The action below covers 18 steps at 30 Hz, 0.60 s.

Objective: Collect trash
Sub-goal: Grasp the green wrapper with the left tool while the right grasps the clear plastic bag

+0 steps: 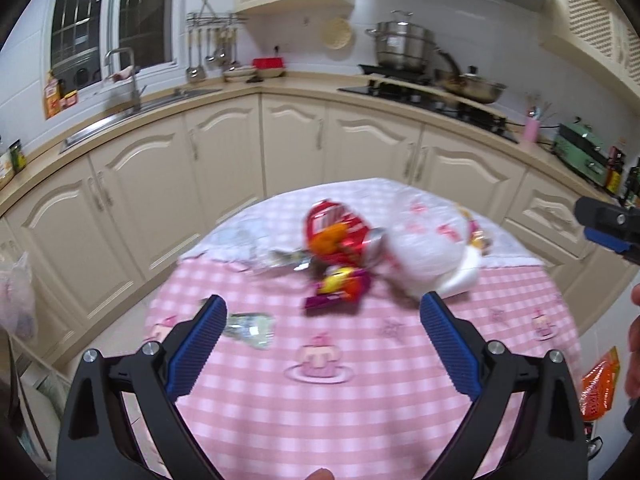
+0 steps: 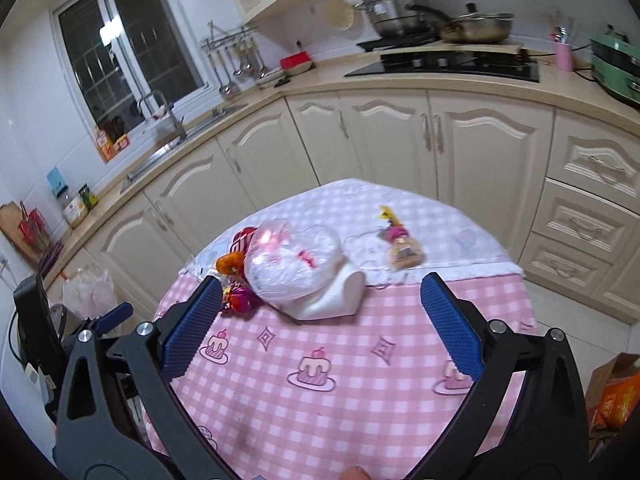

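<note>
Both claws hung spread and empty above the worktop [image 1: 520,320], probably poised to choose a first piece; the left claw [image 1: 320,312] faced the trash heaped at the far middle: a red wrapper [image 1: 334,226], a purple wrapper [image 1: 340,292], a white plastic bag [image 1: 428,248]; a clear crumpled wrapper [image 1: 252,326] lay apart, just beside its left pad; the right claw [image 2: 320,300] framed that bag [image 2: 294,264] and a small snack packet [image 2: 404,250] lying apart; motion blur hid every label; the bag covered whatever lay beneath.

Cream cabinets [image 2: 472,140] run under a beige counter [image 1: 304,84] across the back, a dark window [image 2: 132,40] at ten o'clock above the sink [image 1: 132,112]. A black hob [image 2: 444,65] with steel pots [image 1: 400,44] sits at one o'clock, white tiled wall [image 1: 304,8] behind.
</note>
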Tool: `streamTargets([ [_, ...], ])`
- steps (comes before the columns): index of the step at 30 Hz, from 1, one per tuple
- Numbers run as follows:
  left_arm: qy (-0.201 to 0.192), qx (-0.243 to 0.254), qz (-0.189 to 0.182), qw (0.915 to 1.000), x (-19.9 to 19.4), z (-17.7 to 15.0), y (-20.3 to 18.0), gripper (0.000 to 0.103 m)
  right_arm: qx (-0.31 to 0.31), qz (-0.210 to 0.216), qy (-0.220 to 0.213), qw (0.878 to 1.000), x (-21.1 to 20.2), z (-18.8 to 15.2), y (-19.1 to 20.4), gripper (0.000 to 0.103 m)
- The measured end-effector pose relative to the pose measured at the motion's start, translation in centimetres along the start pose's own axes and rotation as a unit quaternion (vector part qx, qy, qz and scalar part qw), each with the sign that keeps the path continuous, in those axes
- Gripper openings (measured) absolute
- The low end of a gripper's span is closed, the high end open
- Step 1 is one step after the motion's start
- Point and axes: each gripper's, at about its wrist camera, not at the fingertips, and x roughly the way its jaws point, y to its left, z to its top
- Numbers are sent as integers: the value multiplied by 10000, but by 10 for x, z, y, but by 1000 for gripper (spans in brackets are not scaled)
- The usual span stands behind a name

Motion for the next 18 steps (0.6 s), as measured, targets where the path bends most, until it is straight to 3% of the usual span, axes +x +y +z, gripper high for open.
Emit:
streamTargets([
  [6, 428, -17, 179, 9989, 42, -16, 45, 95, -47, -39, 232, 9997, 24, -3, 12, 97],
  [10, 747, 356, 210, 9963, 78, -22, 65, 95, -36, -113, 358, 9993, 36, -5, 12, 97],
  [15, 1048, 1204, -150, 9871, 107, -24, 79, 95, 61, -229, 483, 9986, 49, -5, 10, 97],
  [18, 1058, 2041, -394, 9724, 117, -27, 76, 95, 70, -257, 537, 9982, 55, -5, 10, 97],
])
